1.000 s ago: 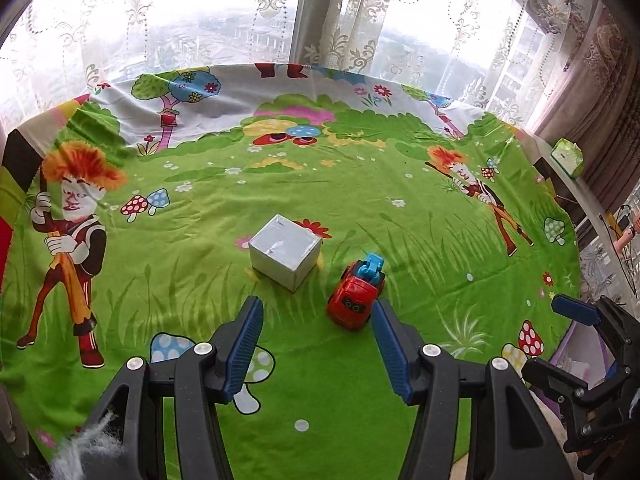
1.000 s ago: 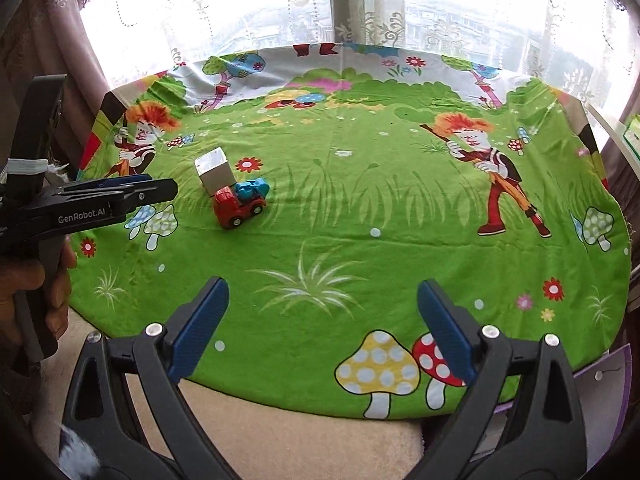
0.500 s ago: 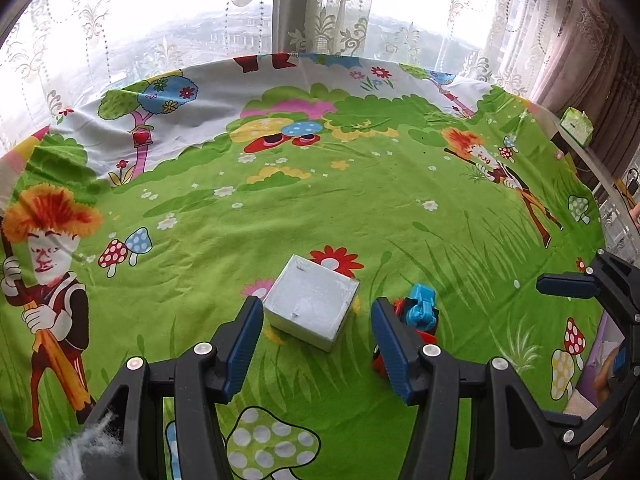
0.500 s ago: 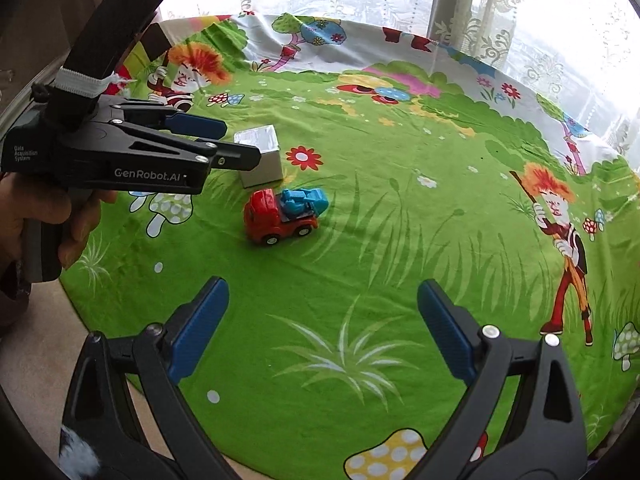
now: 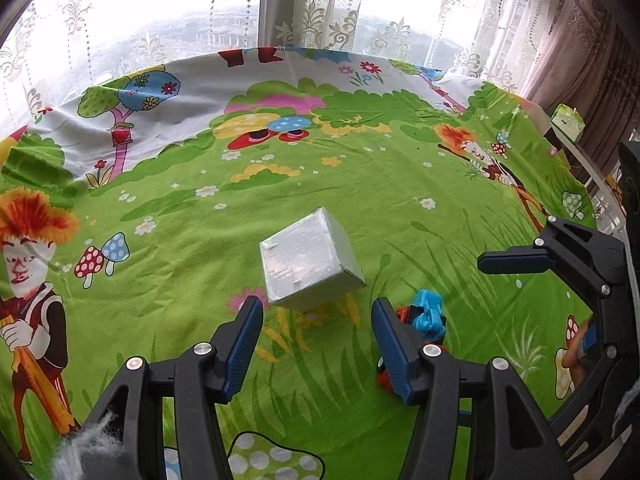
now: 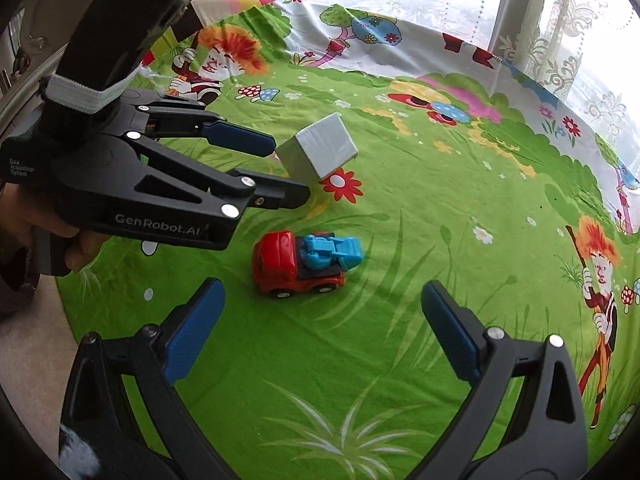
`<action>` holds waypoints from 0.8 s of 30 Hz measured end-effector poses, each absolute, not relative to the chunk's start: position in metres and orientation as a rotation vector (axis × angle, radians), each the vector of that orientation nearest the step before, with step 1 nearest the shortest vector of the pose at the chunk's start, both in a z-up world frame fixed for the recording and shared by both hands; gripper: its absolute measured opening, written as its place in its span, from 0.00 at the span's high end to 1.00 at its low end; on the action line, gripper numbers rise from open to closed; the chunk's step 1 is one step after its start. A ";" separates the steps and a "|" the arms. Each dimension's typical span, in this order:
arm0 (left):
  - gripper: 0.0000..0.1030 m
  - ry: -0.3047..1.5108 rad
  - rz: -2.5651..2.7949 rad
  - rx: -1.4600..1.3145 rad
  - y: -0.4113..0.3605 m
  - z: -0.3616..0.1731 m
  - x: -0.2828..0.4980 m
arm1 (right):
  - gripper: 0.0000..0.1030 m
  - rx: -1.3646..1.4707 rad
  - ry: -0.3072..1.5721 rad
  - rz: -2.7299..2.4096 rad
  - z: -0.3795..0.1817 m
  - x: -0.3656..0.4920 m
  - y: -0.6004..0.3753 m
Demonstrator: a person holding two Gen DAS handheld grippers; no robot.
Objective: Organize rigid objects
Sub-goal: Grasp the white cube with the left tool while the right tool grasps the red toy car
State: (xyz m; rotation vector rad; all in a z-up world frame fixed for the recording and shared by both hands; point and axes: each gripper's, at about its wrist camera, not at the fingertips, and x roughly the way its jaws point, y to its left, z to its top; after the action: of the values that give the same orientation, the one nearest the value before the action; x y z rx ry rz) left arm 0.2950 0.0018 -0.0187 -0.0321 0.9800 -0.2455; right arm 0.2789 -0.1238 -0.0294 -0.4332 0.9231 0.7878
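Left gripper (image 5: 317, 332): jaws apart, having just widened a little, with nothing between the pads; it hangs just short of the white cube, tips aimed at it.
Right gripper (image 6: 322, 322): jaws wide apart, empty, pointed down at the toy truck.
White cube (image 5: 310, 264): rests on the cartoon cloth, just ahead of the left blue pads (image 5: 245, 344), not touching them.
Toy truck (image 6: 304, 264): red body with a blue load, upright on its wheels, just beside the cube, partly behind the left gripper's right finger.
Cartoon cloth (image 6: 400, 340): green, printed with mushrooms and flowers, covers the round table.
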 end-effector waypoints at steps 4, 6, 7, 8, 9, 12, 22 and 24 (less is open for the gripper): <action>0.32 0.978 -0.263 -0.111 0.006 -0.014 0.295 | 0.03 -0.446 0.926 0.818 -0.034 0.284 -0.113; 0.31 0.975 -0.266 -0.138 0.005 -0.012 0.297 | 0.03 -0.455 0.933 0.825 -0.039 0.286 -0.109; 0.31 0.975 -0.268 -0.143 0.003 -0.011 0.299 | 0.03 -0.457 0.935 0.825 -0.041 0.288 -0.107; 0.31 0.978 -0.261 -0.138 0.000 -0.011 0.301 | 0.03 -0.455 0.936 0.827 -0.042 0.289 -0.106; 0.31 0.985 -0.242 -0.129 -0.003 -0.012 0.304 | 0.03 -0.449 0.936 0.830 -0.043 0.291 -0.105; 0.32 0.982 -0.247 -0.115 -0.011 -0.014 0.312 | 0.03 -0.437 0.929 0.825 -0.044 0.295 -0.101; 0.53 1.006 -0.195 -0.144 -0.004 -0.019 0.304 | 0.30 -0.416 0.950 0.747 -0.052 0.293 -0.104; 0.53 1.006 -0.171 -0.156 0.000 -0.018 0.298 | 0.30 -0.402 0.952 0.732 -0.052 0.288 -0.108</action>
State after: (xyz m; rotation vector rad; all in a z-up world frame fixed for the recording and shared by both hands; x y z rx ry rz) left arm 0.2979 -0.0001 -0.0180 -0.1557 1.0063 -0.1707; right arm 0.2883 -0.1083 -0.0520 -0.4020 0.9522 0.7318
